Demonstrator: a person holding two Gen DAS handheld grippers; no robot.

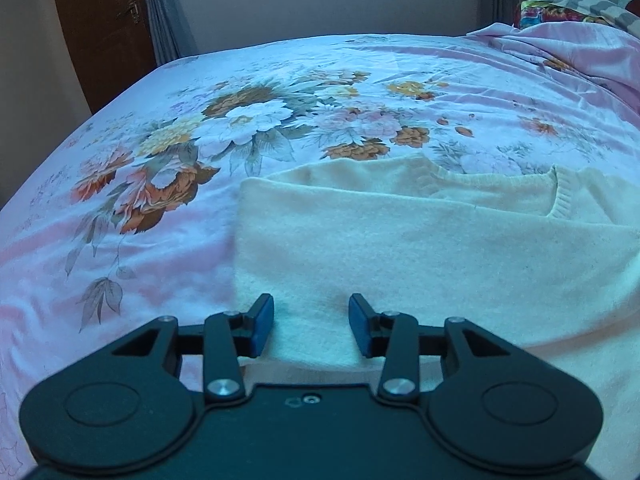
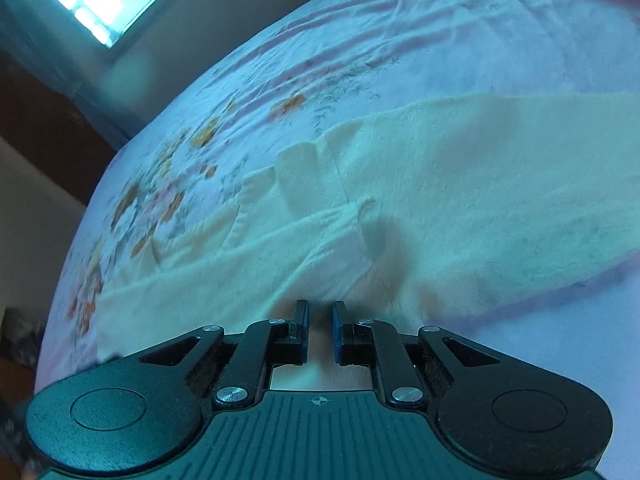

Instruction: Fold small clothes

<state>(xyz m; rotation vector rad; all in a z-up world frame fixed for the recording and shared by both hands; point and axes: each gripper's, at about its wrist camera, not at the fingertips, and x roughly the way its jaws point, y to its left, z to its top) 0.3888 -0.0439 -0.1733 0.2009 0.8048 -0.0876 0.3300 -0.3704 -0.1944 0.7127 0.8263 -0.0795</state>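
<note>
**Sweater flat on bed, both grippers at its near edge**

The cream knit sweater (image 1: 420,240) lies on the floral sheet (image 1: 160,140); its surface is fuzzy and its neckline ribbed. No legible writing. Left gripper (image 1: 311,326): blue pads spread apart over the fabric, gripping nothing. Right gripper (image 2: 320,330): jaws nearly together, a narrow gap over a fabric fold; whether it is pinching the fold cannot be told.

Floral bedsheet (image 1: 168,240) lies open left of sweater (image 1: 400,240); pillows (image 1: 560,12) seemingly crowd the far-right corner.
</note>
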